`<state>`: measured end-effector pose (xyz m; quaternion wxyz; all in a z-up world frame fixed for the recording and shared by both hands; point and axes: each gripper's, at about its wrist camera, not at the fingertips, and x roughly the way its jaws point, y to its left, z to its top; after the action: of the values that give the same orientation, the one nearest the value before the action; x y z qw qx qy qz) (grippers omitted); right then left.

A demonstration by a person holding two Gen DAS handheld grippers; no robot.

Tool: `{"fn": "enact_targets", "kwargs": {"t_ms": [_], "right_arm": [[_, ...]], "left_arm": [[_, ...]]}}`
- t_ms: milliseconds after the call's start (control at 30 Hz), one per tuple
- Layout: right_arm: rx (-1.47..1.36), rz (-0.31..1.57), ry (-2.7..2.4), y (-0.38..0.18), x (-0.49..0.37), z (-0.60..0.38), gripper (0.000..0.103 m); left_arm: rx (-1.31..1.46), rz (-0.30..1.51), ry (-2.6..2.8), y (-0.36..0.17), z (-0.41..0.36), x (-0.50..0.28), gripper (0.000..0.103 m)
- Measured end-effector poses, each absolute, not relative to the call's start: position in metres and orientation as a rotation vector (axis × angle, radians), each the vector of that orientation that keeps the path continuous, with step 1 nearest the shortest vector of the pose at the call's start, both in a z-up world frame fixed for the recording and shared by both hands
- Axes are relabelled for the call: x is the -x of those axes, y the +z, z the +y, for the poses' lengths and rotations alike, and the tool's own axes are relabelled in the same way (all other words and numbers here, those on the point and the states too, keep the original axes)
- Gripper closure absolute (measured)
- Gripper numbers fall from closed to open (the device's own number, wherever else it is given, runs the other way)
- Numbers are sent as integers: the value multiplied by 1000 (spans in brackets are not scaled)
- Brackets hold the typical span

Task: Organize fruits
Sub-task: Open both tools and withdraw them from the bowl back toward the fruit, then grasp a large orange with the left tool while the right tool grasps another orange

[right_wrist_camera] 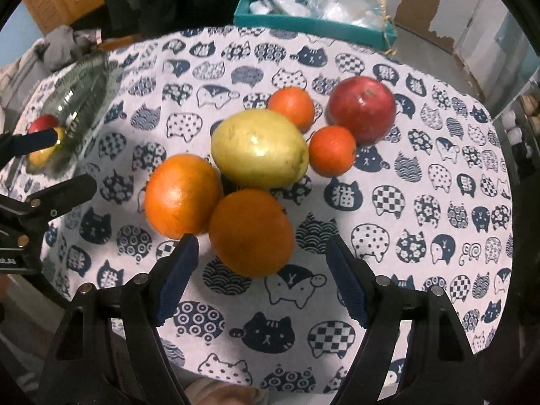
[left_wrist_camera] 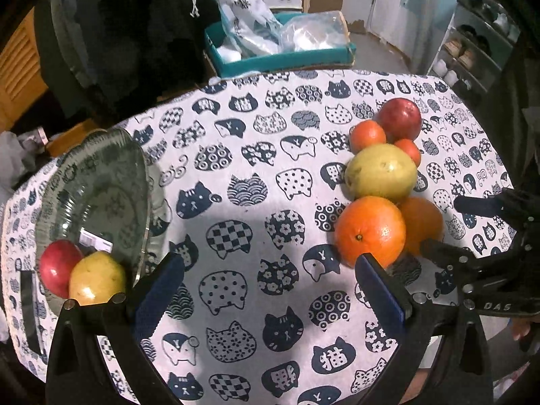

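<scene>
A pile of fruit lies on the cat-print cloth: two oranges (right_wrist_camera: 251, 231) (right_wrist_camera: 182, 195), a yellow-green fruit (right_wrist_camera: 258, 148), two small tangerines (right_wrist_camera: 292, 104) (right_wrist_camera: 332, 150) and a red apple (right_wrist_camera: 362, 109). My right gripper (right_wrist_camera: 261, 276) is open, its fingers just short of the nearest orange. My left gripper (left_wrist_camera: 270, 290) is open and empty over bare cloth, with an orange (left_wrist_camera: 369, 231) by its right finger. A glass bowl (left_wrist_camera: 101, 182) at the left holds a red apple (left_wrist_camera: 59, 266) and a yellow fruit (left_wrist_camera: 96, 278).
A teal box (left_wrist_camera: 280, 57) with plastic bags stands beyond the table's far edge. Dark clothing (left_wrist_camera: 135, 33) hangs at the back left. Shelves (left_wrist_camera: 472, 44) stand at the far right. The right gripper's fingers (left_wrist_camera: 472, 202) show at the right of the left wrist view.
</scene>
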<state>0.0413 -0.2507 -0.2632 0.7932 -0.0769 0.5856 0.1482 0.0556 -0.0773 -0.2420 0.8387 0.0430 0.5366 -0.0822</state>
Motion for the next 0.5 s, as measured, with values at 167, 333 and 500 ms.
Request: {"fn": "enact_targets", "kwargs": {"t_ms": [167, 333, 500], "right_arm": [[177, 1276, 331, -276, -46, -250, 25], [165, 1291, 366, -284, -49, -248, 35], [114, 1300, 399, -285, -52, -253, 42]], "left_arm": [[-84, 1155, -182, -251, -79, -59, 1], [-77, 1164, -198, -254, -83, -62, 1], [-67, 1163, -230, -254, -91, -64, 1]]}}
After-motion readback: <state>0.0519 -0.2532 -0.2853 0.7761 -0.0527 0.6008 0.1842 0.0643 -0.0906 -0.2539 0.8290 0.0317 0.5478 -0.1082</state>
